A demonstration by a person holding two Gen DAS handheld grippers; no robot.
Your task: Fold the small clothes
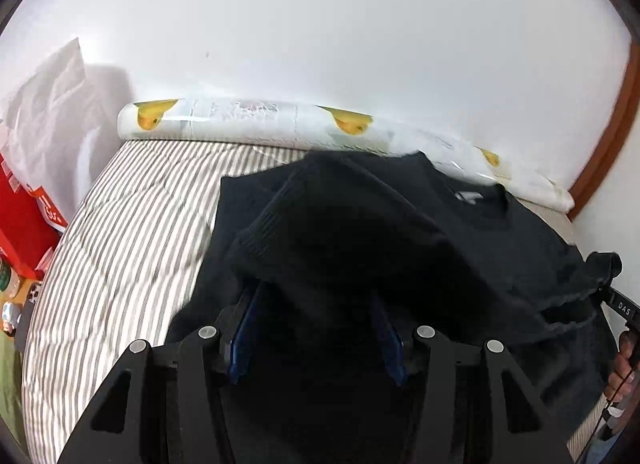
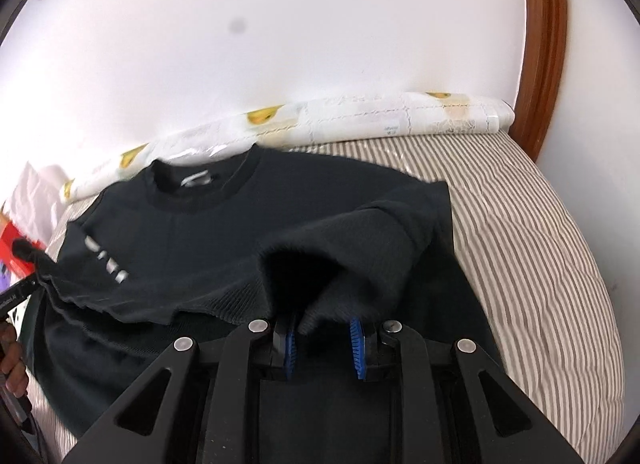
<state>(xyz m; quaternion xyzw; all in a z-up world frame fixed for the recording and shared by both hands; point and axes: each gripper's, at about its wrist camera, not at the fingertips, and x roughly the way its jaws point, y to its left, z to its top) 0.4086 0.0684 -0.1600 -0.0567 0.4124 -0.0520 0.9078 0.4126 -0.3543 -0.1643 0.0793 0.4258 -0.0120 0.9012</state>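
A black t-shirt (image 2: 192, 232) lies on the striped bed, collar toward the wall, its lower part folded up over the chest. It also shows in the left wrist view (image 1: 400, 232). My left gripper (image 1: 316, 328) has its blue fingers apart with black cloth draped over the tips; whether it grips is hidden. My right gripper (image 2: 322, 348) has its blue pads (image 2: 289, 350) apart with a fold of the shirt's hem and sleeve lying over them. The right gripper shows in the left wrist view (image 1: 612, 276), and the left one in the right wrist view (image 2: 24, 256).
The bed (image 2: 540, 264) has a grey-striped cover. A rolled white mat with yellow ducks (image 1: 256, 121) lies along the white wall. A red box (image 1: 24, 215) and a white bag (image 1: 52, 103) stand at the left. A brown wooden frame (image 2: 548, 43) is at the right.
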